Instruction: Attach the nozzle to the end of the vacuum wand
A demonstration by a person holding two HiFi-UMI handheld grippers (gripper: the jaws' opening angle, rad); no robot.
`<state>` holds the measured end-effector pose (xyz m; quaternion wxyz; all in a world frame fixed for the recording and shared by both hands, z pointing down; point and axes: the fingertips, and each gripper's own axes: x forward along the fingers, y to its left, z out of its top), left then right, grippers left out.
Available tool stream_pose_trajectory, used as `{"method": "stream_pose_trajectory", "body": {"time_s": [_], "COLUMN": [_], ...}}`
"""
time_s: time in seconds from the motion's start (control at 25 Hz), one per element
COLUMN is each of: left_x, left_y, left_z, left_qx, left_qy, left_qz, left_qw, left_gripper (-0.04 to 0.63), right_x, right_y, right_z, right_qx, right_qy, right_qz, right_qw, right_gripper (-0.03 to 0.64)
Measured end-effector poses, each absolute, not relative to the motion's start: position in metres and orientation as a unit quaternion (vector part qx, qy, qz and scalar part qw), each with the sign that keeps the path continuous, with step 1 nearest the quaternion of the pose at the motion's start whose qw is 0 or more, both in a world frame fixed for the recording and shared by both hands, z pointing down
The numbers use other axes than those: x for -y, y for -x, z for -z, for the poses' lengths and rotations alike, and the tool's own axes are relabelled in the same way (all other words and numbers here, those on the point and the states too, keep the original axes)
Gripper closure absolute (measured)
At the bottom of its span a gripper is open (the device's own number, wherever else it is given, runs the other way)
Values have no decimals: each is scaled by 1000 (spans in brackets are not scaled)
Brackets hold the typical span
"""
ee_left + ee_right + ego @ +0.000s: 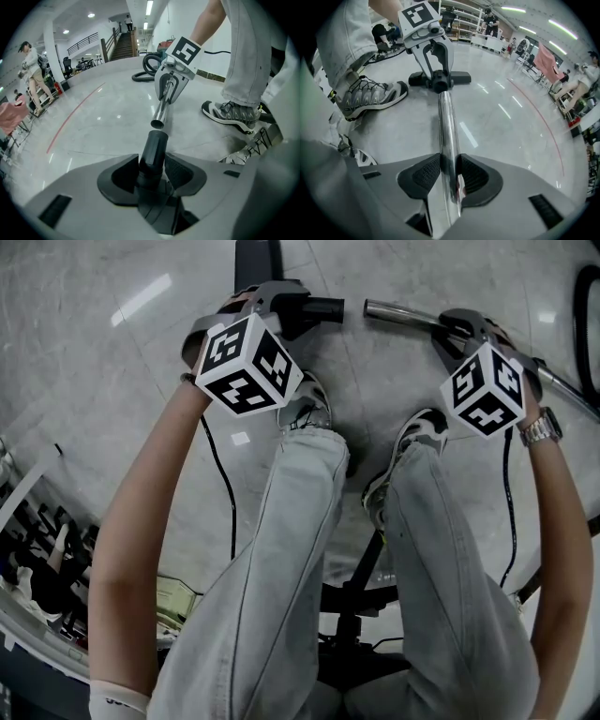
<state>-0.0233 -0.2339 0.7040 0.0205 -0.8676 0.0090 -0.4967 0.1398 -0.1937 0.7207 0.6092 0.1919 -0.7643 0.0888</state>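
Observation:
In the head view my left gripper point(279, 307) is shut on the black nozzle's neck point(319, 308), whose open end points right. My right gripper point(461, 326) is shut on the chrome vacuum wand point(398, 313), with the wand's open end pointing left. A short gap separates the two ends, which are nearly in line. In the left gripper view the nozzle neck point(153, 147) sticks out between the pads point(177, 169), with the wand's mouth point(158, 123) just beyond it. In the right gripper view the wand point(447, 131) runs out between the pads point(425, 172) toward the nozzle point(439, 80).
The person's legs and grey sneakers point(307, 407) stand on the glossy marble floor just below the grippers. A black hose point(146, 65) lies coiled behind. Black cables point(223, 486) hang from both grippers. A stool base point(352, 610) sits between the legs. People stand far off.

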Motion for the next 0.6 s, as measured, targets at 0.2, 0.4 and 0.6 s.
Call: {"method": "stream_pose_trajectory", "body": {"time_s": [0.2, 0.4, 0.6], "left_x": [232, 230, 227], "left_y": [15, 14, 15], "left_z": [-699, -700, -702], "left_qx": [-19, -18, -12], "left_qy": [877, 878, 877], "left_qz": [479, 478, 481], "left_qw": [5, 1, 3], "left_gripper": [416, 416, 417], "right_x": [198, 192, 188], "right_y": [-120, -118, -115], "right_z": [-710, -713, -720], "right_qx": [776, 776, 772], "right_qy": [-189, -185, -171], "right_qz": [-78, -79, -80], "right_qw": [596, 597, 606], "right_gripper": [477, 477, 479]}}
